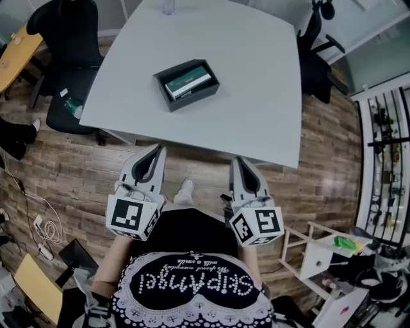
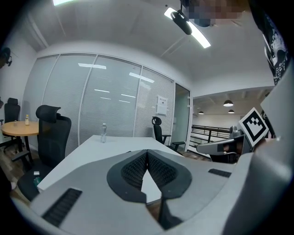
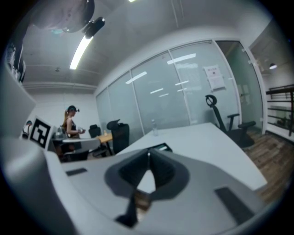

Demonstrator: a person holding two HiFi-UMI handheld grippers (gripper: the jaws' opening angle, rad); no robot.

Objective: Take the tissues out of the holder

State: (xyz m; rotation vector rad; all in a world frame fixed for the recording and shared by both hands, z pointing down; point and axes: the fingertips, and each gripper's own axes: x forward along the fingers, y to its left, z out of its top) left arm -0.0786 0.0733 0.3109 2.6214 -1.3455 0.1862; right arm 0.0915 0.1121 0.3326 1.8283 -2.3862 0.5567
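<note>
A person stands at the near edge of the table and holds both claws close to the body. The claws are over the floor, not over the table top. I think that is because the job has not started, and the claws just point at the table, ready to go. The left claw is closed tight with nothing in it. The right claw is closed and empty too. The black holder sits near the middle of the table, well away from both claws. The tissues, a green and white pack, lie flat inside it. I see nothing else in there. A bottle stands at the far edge. I think a claw must open before it can take the pack.
</note>
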